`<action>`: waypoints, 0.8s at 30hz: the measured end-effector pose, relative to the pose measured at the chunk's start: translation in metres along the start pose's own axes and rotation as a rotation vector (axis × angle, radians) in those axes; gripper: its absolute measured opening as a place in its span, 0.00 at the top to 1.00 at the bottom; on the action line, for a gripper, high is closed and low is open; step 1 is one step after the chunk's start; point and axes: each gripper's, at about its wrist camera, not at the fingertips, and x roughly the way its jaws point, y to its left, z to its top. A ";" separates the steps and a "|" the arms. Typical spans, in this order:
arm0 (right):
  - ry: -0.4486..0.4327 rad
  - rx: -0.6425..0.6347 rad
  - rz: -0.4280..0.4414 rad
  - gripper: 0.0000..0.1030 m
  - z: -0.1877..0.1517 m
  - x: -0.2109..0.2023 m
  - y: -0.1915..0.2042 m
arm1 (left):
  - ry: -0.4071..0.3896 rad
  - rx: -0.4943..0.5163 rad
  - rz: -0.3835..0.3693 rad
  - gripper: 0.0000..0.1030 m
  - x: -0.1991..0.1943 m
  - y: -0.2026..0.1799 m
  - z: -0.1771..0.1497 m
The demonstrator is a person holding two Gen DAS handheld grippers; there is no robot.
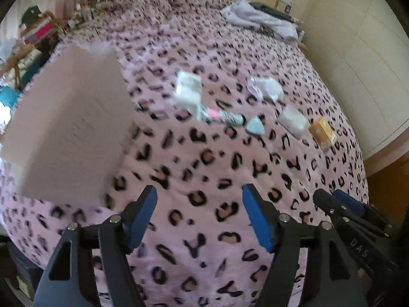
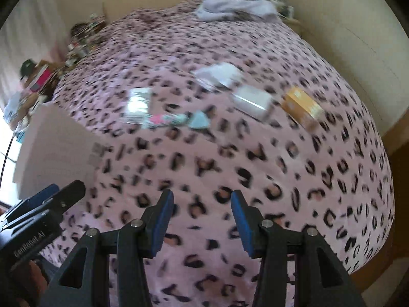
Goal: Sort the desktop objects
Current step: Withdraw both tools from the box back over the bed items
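Note:
Several small objects lie in a loose row on a pink leopard-print bedspread [image 1: 209, 168]: a clear packet [image 1: 188, 89], a pink and teal tube [image 1: 219, 116], a light blue piece [image 1: 255, 125], a white crumpled packet [image 1: 267, 87], a white box [image 1: 294, 120] and an orange box [image 1: 322, 131]. They also show in the right wrist view: the tube [image 2: 166, 120], the white box [image 2: 251, 102], the orange box [image 2: 303, 107]. A large pale box [image 1: 69, 128] stands at the left. My left gripper [image 1: 199, 192] and my right gripper [image 2: 202, 197] are open and empty, well short of the objects.
Folded clothes [image 1: 260, 18] lie at the far end of the bed. A cluttered shelf [image 1: 38, 30] stands past the left side. A cream wall [image 1: 358, 64] runs along the right. The right gripper shows in the left wrist view [image 1: 340, 199]. Both views are motion-blurred.

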 end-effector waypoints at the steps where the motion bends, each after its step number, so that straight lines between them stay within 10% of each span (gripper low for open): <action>1: -0.003 0.016 -0.007 0.53 -0.005 0.006 -0.010 | 0.010 -0.001 -0.007 0.31 0.008 -0.002 -0.003; 24: 0.017 0.167 -0.054 0.50 0.008 0.074 -0.109 | 0.075 0.044 0.001 0.31 0.088 -0.054 0.006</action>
